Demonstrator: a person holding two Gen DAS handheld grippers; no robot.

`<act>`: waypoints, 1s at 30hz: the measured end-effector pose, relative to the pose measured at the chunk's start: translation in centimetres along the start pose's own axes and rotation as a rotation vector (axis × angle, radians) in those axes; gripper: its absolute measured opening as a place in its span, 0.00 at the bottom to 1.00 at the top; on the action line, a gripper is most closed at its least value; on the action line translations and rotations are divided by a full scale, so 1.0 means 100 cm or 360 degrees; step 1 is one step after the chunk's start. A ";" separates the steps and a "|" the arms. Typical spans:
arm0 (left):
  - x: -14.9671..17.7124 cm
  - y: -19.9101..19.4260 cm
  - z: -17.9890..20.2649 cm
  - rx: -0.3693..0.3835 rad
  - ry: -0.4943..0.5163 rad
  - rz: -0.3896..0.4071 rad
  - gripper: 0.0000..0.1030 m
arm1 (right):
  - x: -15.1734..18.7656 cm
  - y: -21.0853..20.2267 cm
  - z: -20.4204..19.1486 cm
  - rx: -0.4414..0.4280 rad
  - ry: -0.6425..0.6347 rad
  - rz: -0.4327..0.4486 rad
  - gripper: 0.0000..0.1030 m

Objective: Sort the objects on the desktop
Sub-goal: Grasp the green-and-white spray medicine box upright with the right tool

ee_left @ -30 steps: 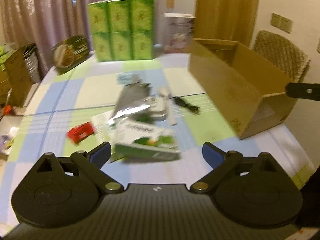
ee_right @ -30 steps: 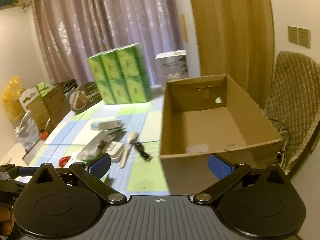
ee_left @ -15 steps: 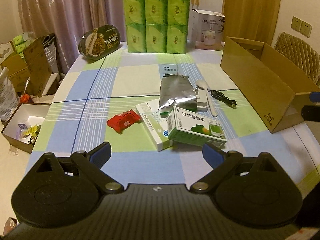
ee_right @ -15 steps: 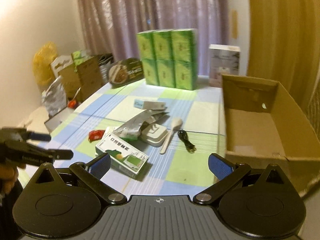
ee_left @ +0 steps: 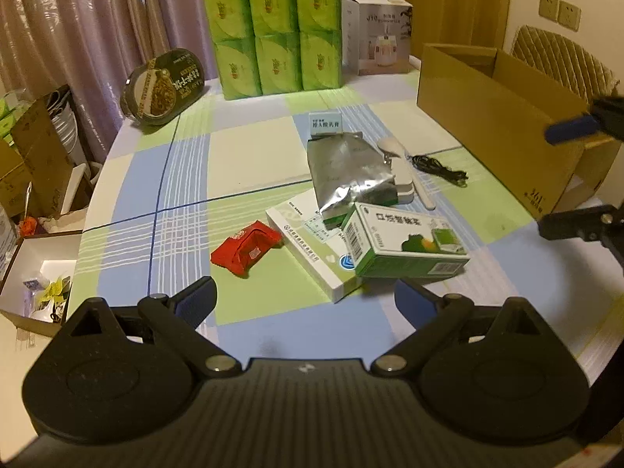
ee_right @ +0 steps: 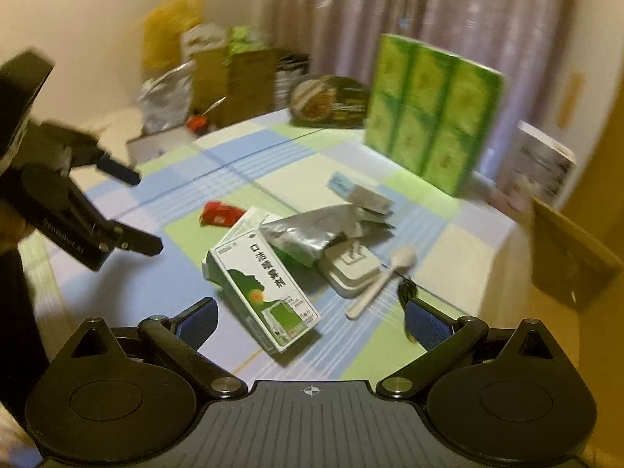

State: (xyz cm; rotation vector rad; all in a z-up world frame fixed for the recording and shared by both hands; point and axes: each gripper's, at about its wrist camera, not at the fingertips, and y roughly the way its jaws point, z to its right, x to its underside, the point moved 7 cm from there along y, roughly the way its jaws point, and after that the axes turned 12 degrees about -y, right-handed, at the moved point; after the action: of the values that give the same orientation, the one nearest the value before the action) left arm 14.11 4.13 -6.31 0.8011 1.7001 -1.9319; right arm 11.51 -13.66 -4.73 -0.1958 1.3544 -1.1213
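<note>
While both grippers hang above the near edge of the checked tablecloth (ee_left: 187, 163), we record the items from left to right. At the far left, off the table, an open white box (ee_left: 35, 269) sits beside brown cartons. On the cloth, a dark round food tub (ee_left: 163, 85) leans near the curtain, and a six-pack of green tissue packs (ee_left: 277, 27) stands at the far edge with a white appliance box (ee_left: 378, 35) just to its right.

The left gripper (ee_left: 304, 300) has its fingers spread wide with nothing between them. Ahead of it lies a red wrapper (ee_left: 245, 247), apart from the rest. Next comes a flat white medicine box (ee_left: 312, 253), partly under a green-and-white spray box (ee_left: 405, 243) and under a silver foil pouch (ee_left: 347, 171). A small white-and-blue box (ee_left: 325, 123) lies just beyond the pouch. To the pouch's right we note a white charger (ee_left: 401, 183), a white spoon (ee_left: 405, 163) and a black cable (ee_left: 438, 167), close together.

At the right, an open cardboard box (ee_left: 499, 124) stands on the table's edge, well apart from the cluster.

The right gripper (ee_right: 310, 321) also has its jaws parted and bare; it hovers over the spray box (ee_right: 265, 280). From the left wrist view its fingertips (ee_left: 569, 128) show at the right margin, in front of the cardboard box. The right wrist view is blurred.
</note>
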 end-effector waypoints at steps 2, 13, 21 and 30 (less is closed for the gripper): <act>0.001 0.007 0.000 0.0003 0.0035 -0.0020 0.93 | -0.003 0.015 -0.001 -0.0067 -0.0074 -0.0023 0.95; 0.002 0.043 0.013 0.0186 0.0312 -0.0126 0.93 | 0.000 0.088 -0.011 -0.0380 -0.0416 -0.0190 0.82; 0.009 0.060 0.006 0.0215 0.0301 -0.0186 0.93 | -0.001 0.125 -0.017 -0.0512 -0.0502 -0.0228 0.73; 0.016 0.072 0.002 0.0191 0.0261 -0.0215 0.93 | -0.005 0.130 -0.015 -0.0471 -0.0420 -0.0302 0.52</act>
State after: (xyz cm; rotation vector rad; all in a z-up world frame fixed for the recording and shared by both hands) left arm 17.72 2.93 -12.61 0.9334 1.7868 -2.1279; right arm 17.04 -6.06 -13.79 -0.6771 1.2764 -1.0046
